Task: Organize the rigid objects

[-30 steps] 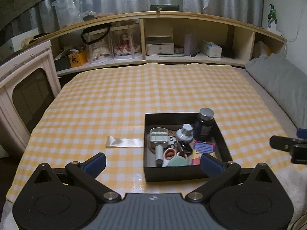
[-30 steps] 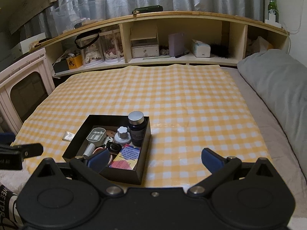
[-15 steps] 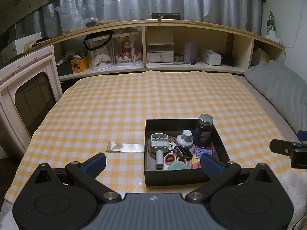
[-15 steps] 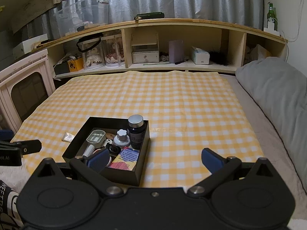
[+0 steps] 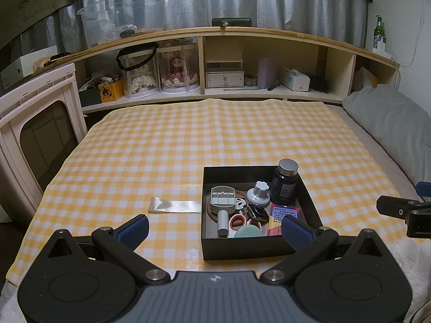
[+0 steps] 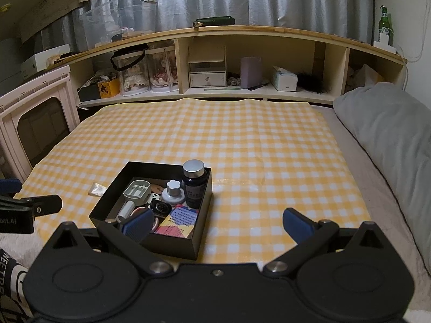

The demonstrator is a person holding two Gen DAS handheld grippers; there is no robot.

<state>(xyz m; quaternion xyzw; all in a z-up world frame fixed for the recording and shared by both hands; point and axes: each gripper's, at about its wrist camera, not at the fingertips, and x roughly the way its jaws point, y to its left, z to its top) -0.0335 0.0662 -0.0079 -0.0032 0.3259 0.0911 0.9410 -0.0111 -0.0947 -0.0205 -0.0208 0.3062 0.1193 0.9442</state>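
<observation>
Looking along the left wrist camera, the left gripper [image 5: 214, 228] hangs low over the near edge of the yellow checked cloth [image 5: 188, 140], its blue-padded fingers spread wide apart with nothing between them. Ahead and a little right sits the black tray [image 5: 258, 251], resting flat on the cloth. Inside it a dark bottle [image 5: 285, 187] with a silver cap stands upright in the far right corner, a white knob [image 5: 259, 192] just beside it on the left. A grey compartment case [image 5: 223, 199] lies toward the tray's left side, and a colourful card box [image 5: 281, 215] lies near the right wall. A clear plastic sleeve [image 5: 175, 205] lies flat on the cloth, touching or nearly touching the tray's left wall. The tip of the right gripper shows at the right edge, well apart from the tray.

In the right wrist view, the right gripper [image 6: 217, 224] also has its fingers wide apart and empty. The black tray [image 6: 175, 247] sits left of centre here, partly behind the left blue pad. The dark bottle [image 6: 194, 185] stands upright at the tray's far right corner. A grey pillow [image 6: 385, 129] lies along the right side.
</observation>
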